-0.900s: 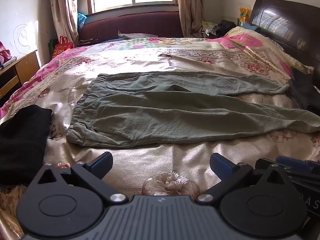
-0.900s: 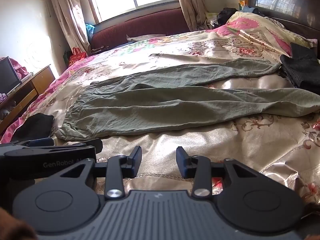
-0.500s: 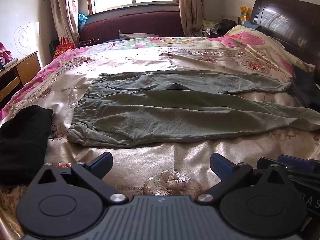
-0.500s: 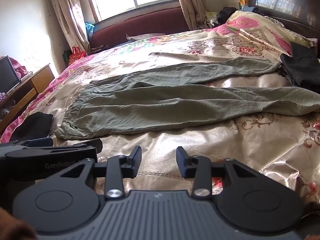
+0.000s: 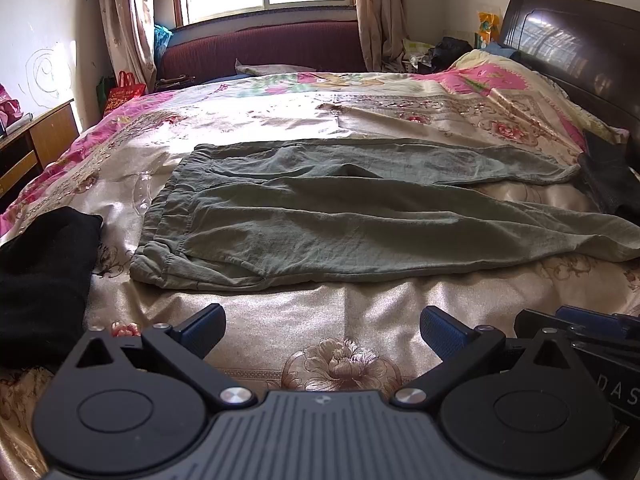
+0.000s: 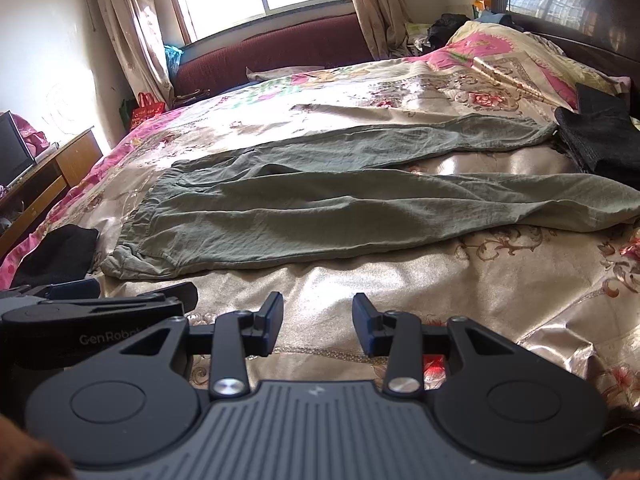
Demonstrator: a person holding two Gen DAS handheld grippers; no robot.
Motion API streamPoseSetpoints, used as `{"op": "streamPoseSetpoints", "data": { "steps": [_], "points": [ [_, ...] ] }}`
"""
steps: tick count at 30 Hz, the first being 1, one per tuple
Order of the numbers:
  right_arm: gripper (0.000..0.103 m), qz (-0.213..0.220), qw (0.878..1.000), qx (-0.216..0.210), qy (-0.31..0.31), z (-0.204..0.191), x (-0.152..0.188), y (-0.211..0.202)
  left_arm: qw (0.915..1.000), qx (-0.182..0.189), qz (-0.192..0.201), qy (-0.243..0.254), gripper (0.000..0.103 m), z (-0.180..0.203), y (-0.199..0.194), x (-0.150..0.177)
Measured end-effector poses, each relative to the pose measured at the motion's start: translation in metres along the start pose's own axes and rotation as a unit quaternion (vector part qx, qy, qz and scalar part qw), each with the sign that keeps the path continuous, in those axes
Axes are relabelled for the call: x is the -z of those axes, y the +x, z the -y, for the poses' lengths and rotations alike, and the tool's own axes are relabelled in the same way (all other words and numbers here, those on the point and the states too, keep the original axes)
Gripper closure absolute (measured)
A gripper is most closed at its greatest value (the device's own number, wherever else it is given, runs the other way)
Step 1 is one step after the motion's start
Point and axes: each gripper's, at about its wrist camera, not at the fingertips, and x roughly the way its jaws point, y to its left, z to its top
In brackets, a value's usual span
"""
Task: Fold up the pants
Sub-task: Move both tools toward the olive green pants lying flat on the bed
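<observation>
Both my grippers parked at the bed edge, olive pants laid out ahead.

My left gripper (image 5: 322, 330) is spread wide with nothing in it, my right gripper (image 6: 318, 320) sits narrower, also empty. The olive-green pants (image 5: 340, 220) lie flat on the floral bedspread (image 5: 320, 312) just beyond my fingertips, waistband toward my left, legs running off right. Only writing I can read is "GenRobot", cut off, on the left gripper's body (image 6: 108, 338).

left tool (image 5: 322, 330): black, blue pads, silver screws | right tool (image 6: 317, 322): black, ribbed grey body
</observation>
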Motion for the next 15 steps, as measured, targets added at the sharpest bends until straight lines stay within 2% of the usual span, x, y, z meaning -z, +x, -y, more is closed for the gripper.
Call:
{"op": "streamPoseSetpoints", "data": {
  "steps": [15],
  "points": [
    [0.064, 0.022, 0.999, 0.014, -0.035, -0.016, -0.020, 0.003, 0.9996, -0.018, 0.022, 0.002, 0.000, -0.005, -0.004, -0.012]
  ]
}}
